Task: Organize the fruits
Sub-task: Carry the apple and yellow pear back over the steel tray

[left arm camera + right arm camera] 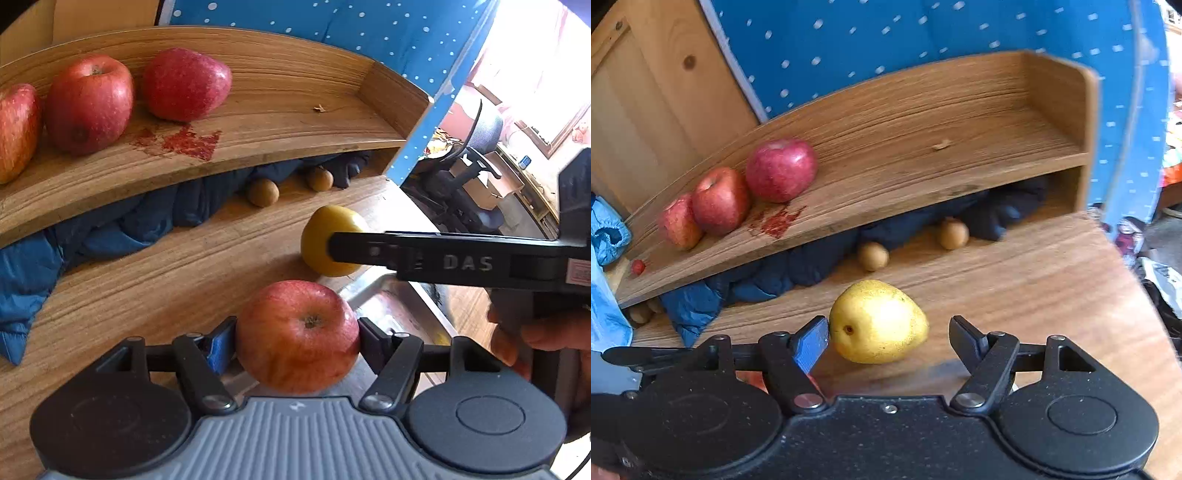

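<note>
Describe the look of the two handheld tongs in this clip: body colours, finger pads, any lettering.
The left tongs have a ribbed grey body, black linkage arms with silver pivot screws, and one blue finger pad. The right tongs have a speckled black body with the same linkage and blue pad; embossed "DAS" lettering shows along the side.

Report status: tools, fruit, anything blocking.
Left tool shut on red apple. Right tool open around yellow pear on table. Three apples on shelf; right side free.

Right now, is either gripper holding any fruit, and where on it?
The left gripper holds a red apple by its sides, stem end facing the camera. The right gripper is open around the yellow pear, holding nothing.
</note>
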`<state>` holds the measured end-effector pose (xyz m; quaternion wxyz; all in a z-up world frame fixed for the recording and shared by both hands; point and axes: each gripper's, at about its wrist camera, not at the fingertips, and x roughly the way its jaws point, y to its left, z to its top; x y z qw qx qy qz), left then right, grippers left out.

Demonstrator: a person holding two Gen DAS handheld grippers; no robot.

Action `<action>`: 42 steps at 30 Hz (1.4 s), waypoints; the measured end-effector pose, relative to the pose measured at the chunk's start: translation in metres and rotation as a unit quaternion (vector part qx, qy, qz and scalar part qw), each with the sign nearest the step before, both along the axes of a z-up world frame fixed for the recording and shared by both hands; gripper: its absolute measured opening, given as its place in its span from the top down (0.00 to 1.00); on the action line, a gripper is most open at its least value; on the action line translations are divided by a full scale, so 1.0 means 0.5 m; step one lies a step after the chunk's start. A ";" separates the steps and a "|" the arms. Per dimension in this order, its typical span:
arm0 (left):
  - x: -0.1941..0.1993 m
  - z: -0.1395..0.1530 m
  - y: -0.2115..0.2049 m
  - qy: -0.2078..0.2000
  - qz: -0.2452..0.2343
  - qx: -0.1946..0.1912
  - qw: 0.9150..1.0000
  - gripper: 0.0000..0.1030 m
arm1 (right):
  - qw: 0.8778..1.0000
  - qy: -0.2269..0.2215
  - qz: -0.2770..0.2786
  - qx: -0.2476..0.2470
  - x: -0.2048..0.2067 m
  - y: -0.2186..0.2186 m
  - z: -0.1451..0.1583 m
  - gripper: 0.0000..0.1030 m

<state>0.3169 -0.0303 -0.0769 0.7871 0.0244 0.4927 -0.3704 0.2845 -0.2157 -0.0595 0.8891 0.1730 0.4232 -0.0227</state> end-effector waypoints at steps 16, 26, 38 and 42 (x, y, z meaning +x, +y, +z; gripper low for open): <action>0.041 -0.012 0.022 0.006 0.030 0.001 1.000 0.30 | 0.999 0.016 0.033 0.002 0.115 0.016 -0.038 0.28; 0.037 -0.009 0.024 0.005 0.037 0.005 0.999 0.30 | 0.995 0.025 0.095 -0.023 0.135 0.037 -0.056 0.32; 0.013 0.004 0.031 0.003 0.031 0.007 0.999 0.30 | 0.997 0.014 0.071 -0.019 0.077 0.031 -0.029 0.33; -0.003 0.009 0.032 0.004 0.022 0.003 1.000 0.30 | 0.998 0.006 0.055 -0.018 0.030 0.028 -0.003 0.33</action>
